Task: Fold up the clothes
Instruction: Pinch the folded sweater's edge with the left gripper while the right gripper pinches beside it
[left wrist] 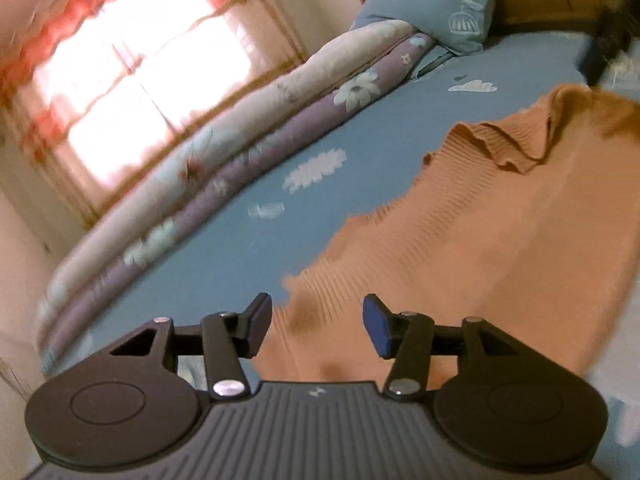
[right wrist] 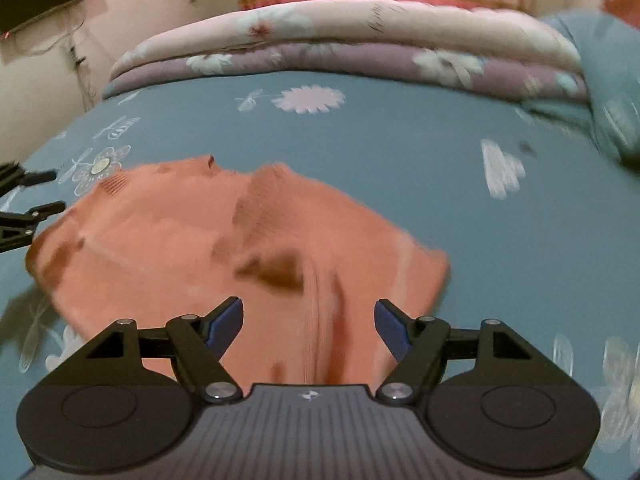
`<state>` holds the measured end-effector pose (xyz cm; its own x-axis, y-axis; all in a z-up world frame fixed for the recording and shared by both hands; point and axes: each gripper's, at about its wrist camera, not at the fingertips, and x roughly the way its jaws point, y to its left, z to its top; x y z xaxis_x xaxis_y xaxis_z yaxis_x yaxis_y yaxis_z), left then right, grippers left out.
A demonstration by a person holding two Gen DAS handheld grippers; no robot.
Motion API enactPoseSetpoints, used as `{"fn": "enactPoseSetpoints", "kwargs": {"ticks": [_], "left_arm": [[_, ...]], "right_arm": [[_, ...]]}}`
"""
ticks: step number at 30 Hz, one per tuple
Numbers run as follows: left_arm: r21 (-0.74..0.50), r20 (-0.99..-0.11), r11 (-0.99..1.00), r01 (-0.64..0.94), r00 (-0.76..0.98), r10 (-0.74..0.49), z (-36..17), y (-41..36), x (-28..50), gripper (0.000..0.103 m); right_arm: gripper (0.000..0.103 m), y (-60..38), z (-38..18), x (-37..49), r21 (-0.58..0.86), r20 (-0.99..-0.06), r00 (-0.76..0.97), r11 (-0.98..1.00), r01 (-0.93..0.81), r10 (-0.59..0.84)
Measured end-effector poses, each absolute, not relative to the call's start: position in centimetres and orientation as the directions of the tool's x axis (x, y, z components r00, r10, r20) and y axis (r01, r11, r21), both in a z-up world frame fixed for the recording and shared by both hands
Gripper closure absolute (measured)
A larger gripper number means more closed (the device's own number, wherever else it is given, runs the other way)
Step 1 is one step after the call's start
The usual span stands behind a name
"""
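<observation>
Orange ribbed sweater (left wrist: 460,240) lies rumpled on the blue bed sheet (left wrist: 360,132); left hand-held gripper (left wrist: 317,326) and right hand-held gripper (right wrist: 309,330) are both spread above it.

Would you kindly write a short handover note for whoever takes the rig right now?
Left gripper: open, empty, over the sweater's near edge.
Right gripper: open, empty, over the sweater's near part.
Sweater: orange knit, lying rumpled on the blue bedsheet, a quilt rolled up at the far side.
Done: no tidy fold shows yet; some creases and lapped bits.
Left: grasp the edges, fold, smooth.
</observation>
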<state>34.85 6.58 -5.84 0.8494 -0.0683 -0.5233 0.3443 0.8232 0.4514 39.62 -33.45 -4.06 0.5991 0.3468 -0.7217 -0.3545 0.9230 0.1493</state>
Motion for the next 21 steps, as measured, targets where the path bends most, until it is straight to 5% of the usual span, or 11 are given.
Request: {"fn": "enactPoseSetpoints", "kwargs": {"ticks": [6,12,21], "left_arm": [[0.204,-0.588,0.940,0.273,0.802,-0.106,-6.3,9.9,31.2,0.053],[-0.064,-0.620,0.976,0.210,0.758,-0.204,-8.0,12.7,30.9,0.054],[-0.216,-0.613,0.955,0.204,0.733,-0.295,-8.9,15.0,32.0,0.056]], "right_arm": [[0.035,-36.7,-7.5,34.6,0.320,-0.647,0.632,0.904,-0.283,0.427],[0.040,-36.0,-9.0,34.8,0.321,-0.646,0.614,0.891,-0.321,0.454],[0.046,-35.9,-9.8,36.0,0.341,-0.656,0.566,0.865,-0.369,0.500]]}}
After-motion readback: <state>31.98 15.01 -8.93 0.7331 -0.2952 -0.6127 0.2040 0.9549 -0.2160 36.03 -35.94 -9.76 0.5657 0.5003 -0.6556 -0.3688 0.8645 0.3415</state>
